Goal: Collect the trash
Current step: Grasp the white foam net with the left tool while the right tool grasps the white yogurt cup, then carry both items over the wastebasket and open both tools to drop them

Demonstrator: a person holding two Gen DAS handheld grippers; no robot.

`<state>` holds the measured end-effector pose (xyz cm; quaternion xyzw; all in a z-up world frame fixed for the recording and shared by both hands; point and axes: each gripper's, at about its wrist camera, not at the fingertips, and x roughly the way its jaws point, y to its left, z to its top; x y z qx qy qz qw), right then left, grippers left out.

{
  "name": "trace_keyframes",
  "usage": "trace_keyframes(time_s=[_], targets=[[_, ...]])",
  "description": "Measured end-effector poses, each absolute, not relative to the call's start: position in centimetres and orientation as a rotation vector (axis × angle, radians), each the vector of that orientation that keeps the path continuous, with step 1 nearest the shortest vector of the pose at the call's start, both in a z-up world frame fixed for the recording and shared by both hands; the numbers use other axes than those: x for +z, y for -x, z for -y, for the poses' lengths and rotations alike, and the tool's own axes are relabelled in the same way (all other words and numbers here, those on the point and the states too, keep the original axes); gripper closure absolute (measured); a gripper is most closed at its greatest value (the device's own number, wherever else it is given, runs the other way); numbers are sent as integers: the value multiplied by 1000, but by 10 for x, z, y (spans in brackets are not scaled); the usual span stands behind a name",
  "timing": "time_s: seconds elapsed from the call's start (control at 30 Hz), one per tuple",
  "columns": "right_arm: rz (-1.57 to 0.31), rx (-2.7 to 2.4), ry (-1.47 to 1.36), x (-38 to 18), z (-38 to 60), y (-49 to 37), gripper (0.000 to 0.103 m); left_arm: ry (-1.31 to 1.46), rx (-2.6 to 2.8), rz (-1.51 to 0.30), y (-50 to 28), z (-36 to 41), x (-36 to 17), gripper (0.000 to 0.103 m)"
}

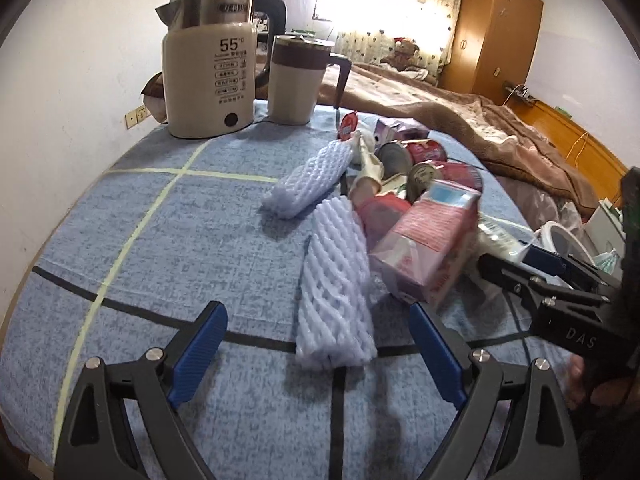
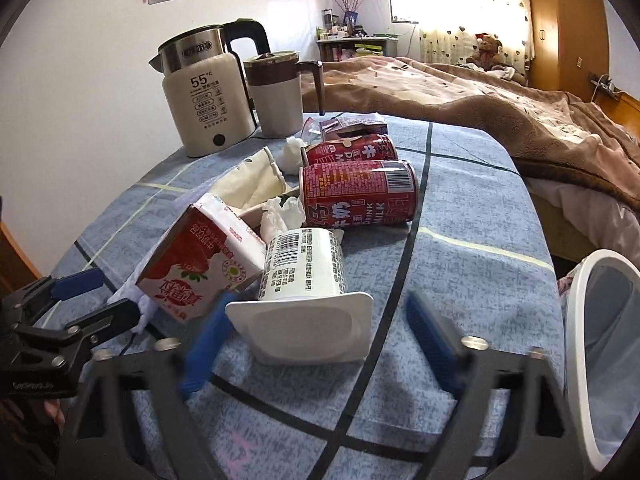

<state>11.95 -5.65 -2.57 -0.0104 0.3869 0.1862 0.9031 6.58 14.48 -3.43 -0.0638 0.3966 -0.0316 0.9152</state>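
Left wrist view: the left gripper point(image 1: 316, 344) hangs over a blue cloth point(image 1: 160, 240) with its jaws spread wide, and the near end of a foam net point(image 1: 334, 284) lies between them, untouched. That net's long axis runs away from the camera, toward the pile of trash; a second net point(image 1: 308, 182) lies farther off, angled up to the right. Just right of the near net a pink carton point(image 1: 428, 240) tilts on its side.

Right wrist view: the right gripper point(image 2: 310, 344) has its jaws apart around a white cup point(image 2: 302, 280) — the blue pads are blurred and seem just clear of its rim. The cup lies on its side, mouth toward the camera, base pointing at two red cans point(image 2: 358, 192), which also lie on their sides, long axes running across the picture. The carton rests against the cup's left flank.

Behind the pile stand a kettle point(image 2: 202, 104) and a mug point(image 2: 276, 96). A white bin point(image 2: 600, 344) sits off the cloth's right edge; beyond lie a bed with a brown blanket point(image 2: 460, 96), a wardrobe point(image 2: 568, 20) and a lit curtain.
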Motion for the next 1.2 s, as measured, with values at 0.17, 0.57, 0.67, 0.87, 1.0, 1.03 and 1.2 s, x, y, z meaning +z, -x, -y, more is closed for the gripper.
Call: trace_keyframes(time_s=[0.17, 0.57, 0.67, 0.87, 1.0, 1.03, 1.2], targets=[[-805, 377, 15, -26, 60, -120, 40, 157, -49, -829, -73, -148, -34, 20], [-801, 338, -24, -23, 75, -116, 40, 116, -129, -881, -88, -133, -45, 68], [-796, 332, -37, -21, 81, -114, 40, 128, -124, -857, -85, -133, -40, 71], [-765, 323, -60, -12, 93, -104, 40, 144, -118, -800, -73, -134, -22, 72], [-743, 312, -73, -6, 103, -96, 40, 118, -123, -751, -62, -126, -2, 72], [-737, 307, -80, -3, 107, -94, 40, 119, -133, -737, -60, -124, 4, 72], [-698, 275, -110, 12, 129, -82, 40, 109, -199, -700, -58, -100, 22, 72]])
